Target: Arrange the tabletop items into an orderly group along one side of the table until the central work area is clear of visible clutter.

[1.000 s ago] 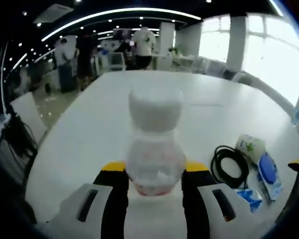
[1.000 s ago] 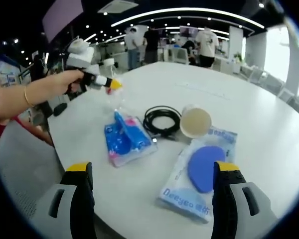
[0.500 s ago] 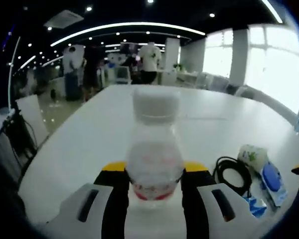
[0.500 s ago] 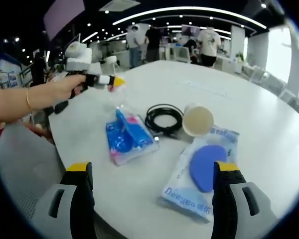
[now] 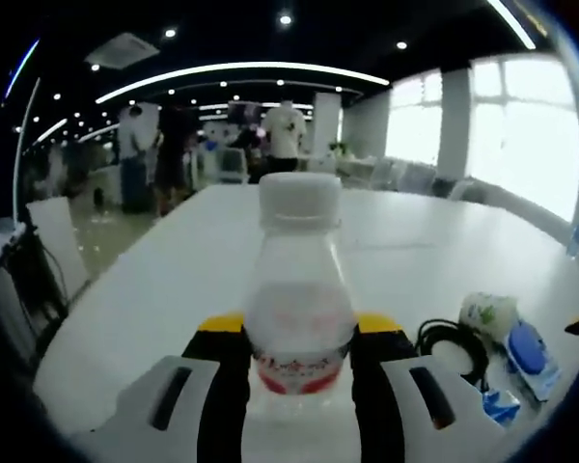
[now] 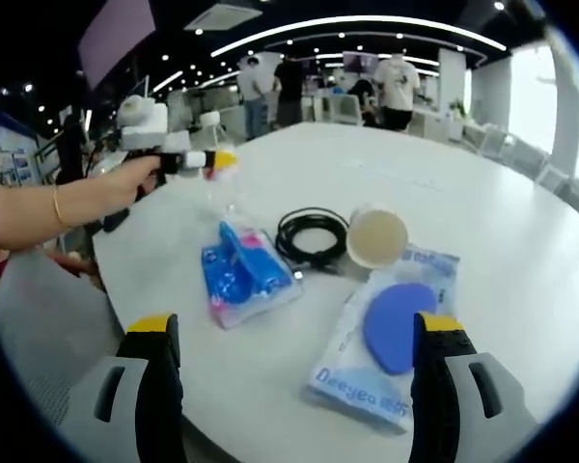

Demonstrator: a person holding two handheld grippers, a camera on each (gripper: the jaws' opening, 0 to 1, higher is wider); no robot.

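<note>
Left tongs [image 5: 297, 359] pinching clear bottle [image 5: 299, 309], its base hidden; right tongs [image 6: 297, 362] spread above white surface [image 6: 521, 260]; black cable [image 6: 312, 236] beside bottle, partly cut off

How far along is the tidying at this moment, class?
Done: nothing looks grouped yet. In hand: the left gripper grips a clear water bottle. Left: the black cable coil, paper cup, blue pouch and wipes pack lie spread on the white table; the right gripper is open.
</note>
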